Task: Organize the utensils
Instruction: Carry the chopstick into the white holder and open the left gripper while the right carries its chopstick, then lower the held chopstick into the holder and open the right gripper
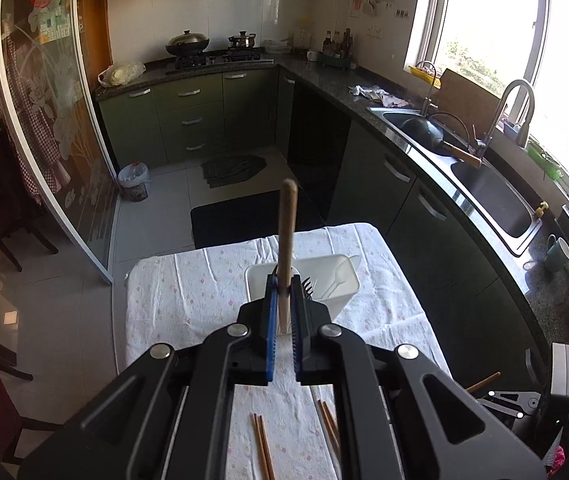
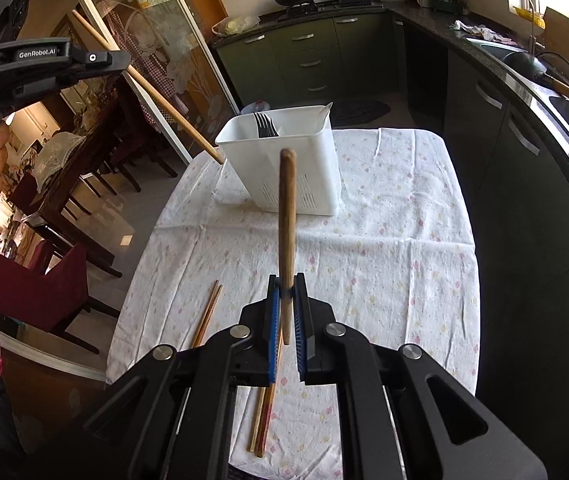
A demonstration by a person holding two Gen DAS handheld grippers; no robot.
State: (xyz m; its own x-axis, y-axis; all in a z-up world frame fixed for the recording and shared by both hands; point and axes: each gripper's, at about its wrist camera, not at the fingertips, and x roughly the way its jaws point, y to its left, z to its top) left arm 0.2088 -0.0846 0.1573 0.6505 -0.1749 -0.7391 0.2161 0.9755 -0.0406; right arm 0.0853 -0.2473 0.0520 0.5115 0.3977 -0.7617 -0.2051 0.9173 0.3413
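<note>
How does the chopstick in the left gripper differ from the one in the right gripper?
The left gripper's chopstick is paler wood; the right gripper's chopstick is darker brown. From the right wrist view, the left one's tip is close to the white utensil holder's left rim, while the right one is short of it. Both are clamped in shut jaws, lifted off the tablecloth.

left tongs (image 1: 283, 292): clamped, angled down | right tongs (image 2: 287, 292): clamped, angled down
</note>
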